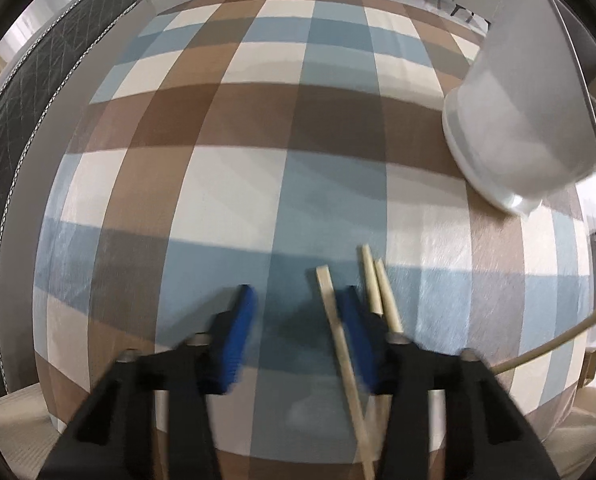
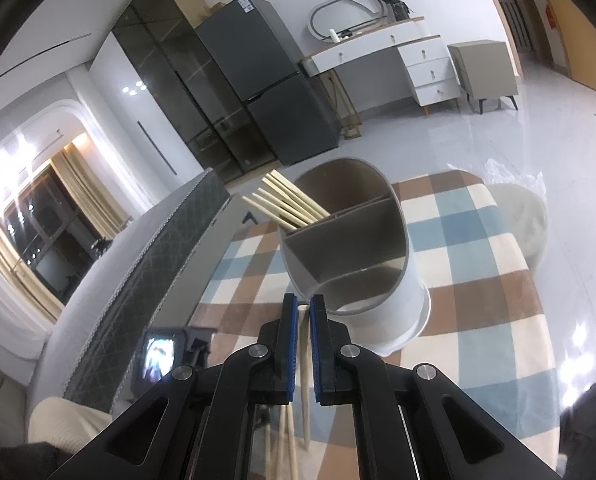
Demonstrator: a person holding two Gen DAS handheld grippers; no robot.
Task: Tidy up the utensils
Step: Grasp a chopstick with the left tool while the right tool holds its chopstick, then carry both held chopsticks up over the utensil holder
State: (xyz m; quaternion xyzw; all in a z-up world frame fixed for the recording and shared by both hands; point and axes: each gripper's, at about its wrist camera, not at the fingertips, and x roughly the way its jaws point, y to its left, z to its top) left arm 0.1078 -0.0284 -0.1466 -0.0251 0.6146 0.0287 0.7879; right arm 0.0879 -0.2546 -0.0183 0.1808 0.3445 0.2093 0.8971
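Observation:
In the left wrist view my left gripper (image 1: 295, 300) is open just above the checked tablecloth (image 1: 233, 184). One wooden chopstick (image 1: 340, 344) lies between its fingers near the right pad, and two more chopsticks (image 1: 380, 288) lie just outside that finger. The white utensil holder (image 1: 526, 120) stands tilted at the upper right. In the right wrist view my right gripper (image 2: 302, 304) is shut on the near rim of the holder (image 2: 382, 308), which is tipped. Several chopsticks (image 2: 285, 200) stick out of its far compartment. Loose chopsticks (image 2: 306, 392) show below the fingers.
A grey quilted mattress edge (image 1: 57, 76) runs along the table's left side. A small camera unit (image 2: 161, 354) shows at the lower left in the right wrist view. A pale round stool (image 2: 534, 220) stands beyond the table's right edge. A fridge and cabinets line the far wall.

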